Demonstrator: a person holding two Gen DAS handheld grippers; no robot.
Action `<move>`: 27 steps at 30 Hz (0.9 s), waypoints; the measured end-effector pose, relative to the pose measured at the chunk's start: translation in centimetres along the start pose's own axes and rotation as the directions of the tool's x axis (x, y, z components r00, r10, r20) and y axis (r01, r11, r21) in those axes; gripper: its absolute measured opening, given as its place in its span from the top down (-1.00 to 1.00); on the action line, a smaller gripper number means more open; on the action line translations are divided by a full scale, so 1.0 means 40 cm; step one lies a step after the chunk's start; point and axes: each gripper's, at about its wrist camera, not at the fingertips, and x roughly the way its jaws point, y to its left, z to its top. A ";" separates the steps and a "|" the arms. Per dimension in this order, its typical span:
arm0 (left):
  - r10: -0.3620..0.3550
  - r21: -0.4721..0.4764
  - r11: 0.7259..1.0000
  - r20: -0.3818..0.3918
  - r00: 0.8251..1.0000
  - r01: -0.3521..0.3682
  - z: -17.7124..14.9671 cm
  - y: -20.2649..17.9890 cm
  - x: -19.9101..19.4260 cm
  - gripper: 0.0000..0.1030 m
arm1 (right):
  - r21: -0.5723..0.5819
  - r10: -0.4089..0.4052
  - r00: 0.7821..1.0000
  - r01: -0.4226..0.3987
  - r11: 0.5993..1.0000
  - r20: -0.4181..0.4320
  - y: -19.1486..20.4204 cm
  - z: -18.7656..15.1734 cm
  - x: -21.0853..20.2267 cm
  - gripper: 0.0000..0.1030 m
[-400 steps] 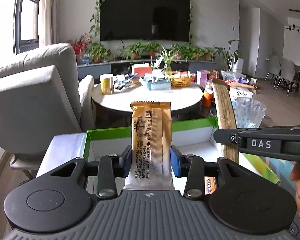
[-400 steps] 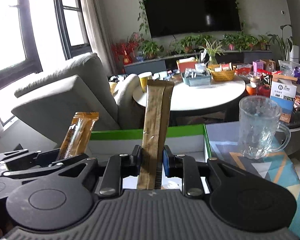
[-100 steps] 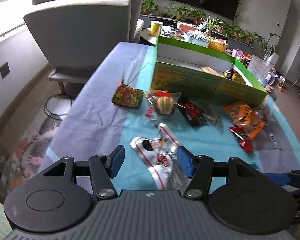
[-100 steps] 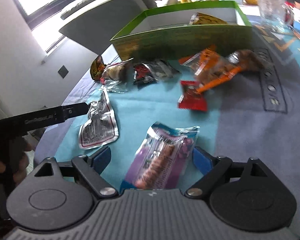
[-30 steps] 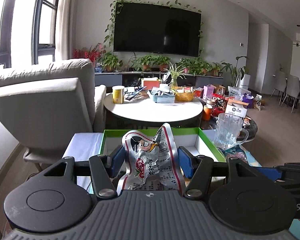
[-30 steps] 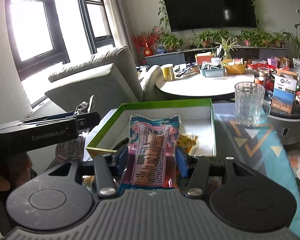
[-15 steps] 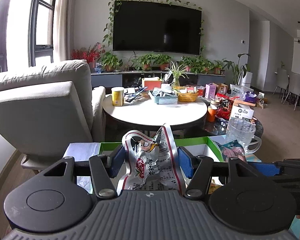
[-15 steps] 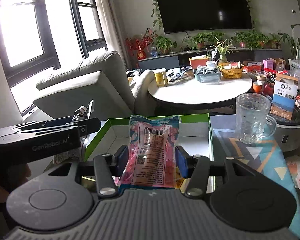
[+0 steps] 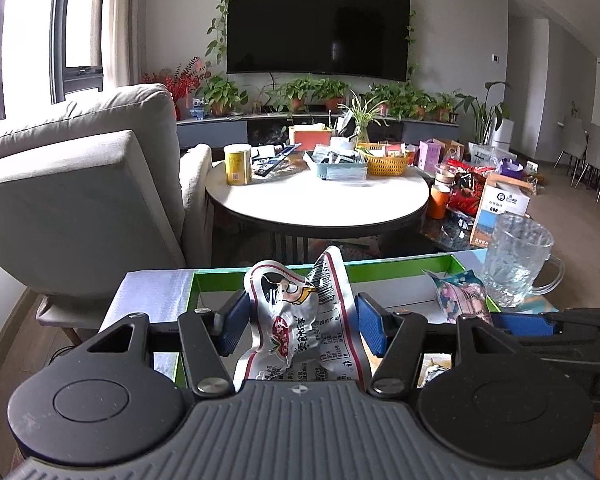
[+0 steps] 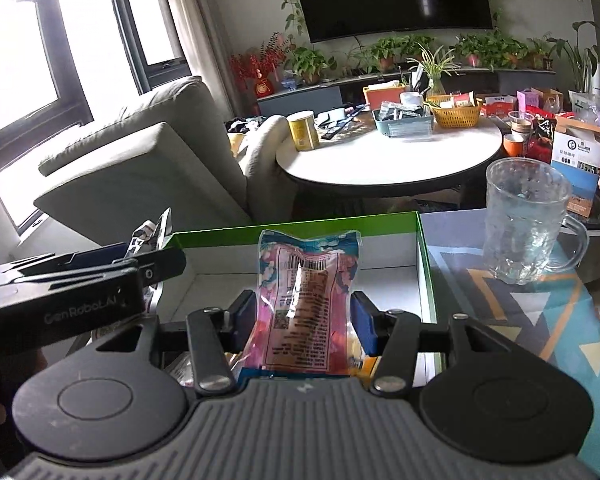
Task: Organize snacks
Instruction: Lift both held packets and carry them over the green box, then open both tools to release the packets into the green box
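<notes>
Left gripper [image 9: 300,322] has its blue pads clamped on a crumpled white snack packet [image 9: 300,316] with a cartoon face and red print; packet stands upright between the fingers, over the near-left part of the green-rimmed box [image 9: 220,273]. Right gripper [image 10: 303,322] is closed on a pink-and-teal snack pouch [image 10: 305,300], barcode side facing the camera, upright, over the near-middle of that box [image 10: 424,264]. In the right wrist view the left gripper [image 10: 100,276] sits just beside on the left, at the box's left edge; a yellow wrapper [image 10: 358,360] lies on the white box floor below the pouch. Box sits on a blue patterned cloth [image 10: 520,300]. Glass mug [image 10: 526,224] stands on the cloth just right of the box, apart from it. Behind: beige armchair [image 9: 80,184], round white table [image 9: 320,200] with a yellow tin [image 9: 238,164] and a yellow basket [image 9: 384,164], then a wall-mounted TV [image 9: 318,24] above a row of potted plants.
</notes>
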 end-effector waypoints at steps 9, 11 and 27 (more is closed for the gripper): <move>0.001 0.004 1.000 -0.050 0.999 -0.001 -0.007 -0.001 0.076 -0.07 | 0.028 -0.023 1.000 0.023 0.999 -0.014 -0.018 0.015 0.065 -0.05; -0.001 0.004 1.000 -0.063 0.998 0.001 -0.011 -0.001 0.087 -0.08 | 0.037 -0.023 1.000 0.024 0.999 -0.021 -0.024 0.014 0.073 -0.05; 0.027 -0.015 0.999 -0.100 0.995 -0.029 -0.023 0.012 0.079 -0.07 | 0.078 -0.041 0.998 0.045 0.996 -0.050 -0.020 0.007 0.071 -0.21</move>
